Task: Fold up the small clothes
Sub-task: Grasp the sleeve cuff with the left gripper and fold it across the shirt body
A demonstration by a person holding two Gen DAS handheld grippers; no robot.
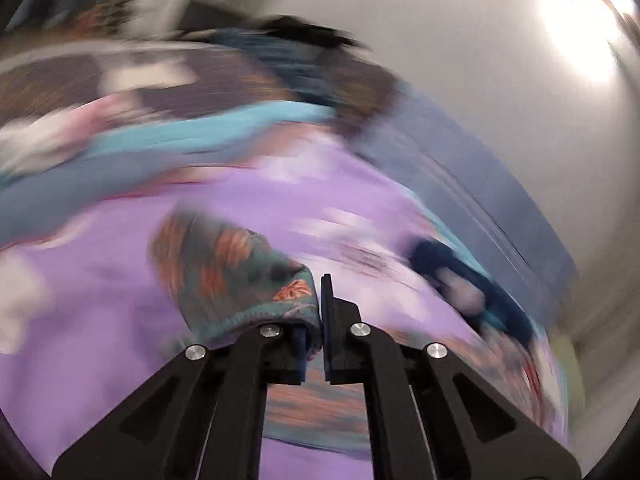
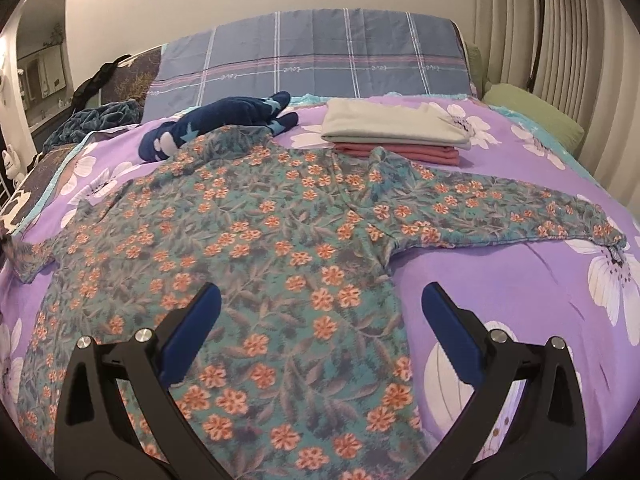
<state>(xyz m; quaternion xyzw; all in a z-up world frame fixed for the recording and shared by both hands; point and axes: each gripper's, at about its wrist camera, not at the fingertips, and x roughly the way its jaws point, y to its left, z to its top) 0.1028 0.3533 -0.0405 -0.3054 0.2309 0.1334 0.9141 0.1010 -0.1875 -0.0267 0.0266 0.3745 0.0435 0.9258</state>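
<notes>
A teal top with orange flowers [image 2: 280, 220] lies spread flat on the purple flowered bedspread [image 2: 500, 280], its sleeves stretched out to both sides. My right gripper [image 2: 320, 292] hovers open over the top's lower right side, one blue pad above the cloth and the other above bare bedspread. In the left wrist view, which is heavily blurred, my left gripper [image 1: 318, 294] is shut on a bunched end of the floral top [image 1: 240, 272]. The fabric drapes over the left finger and hides its tip.
At the far side of the bed sit a folded stack of pale and pink clothes [image 2: 392, 128] and a crumpled navy garment with stars [image 2: 224, 120]. Behind them lie a plaid pillow [image 2: 312, 56] and a green pillow [image 2: 532, 112].
</notes>
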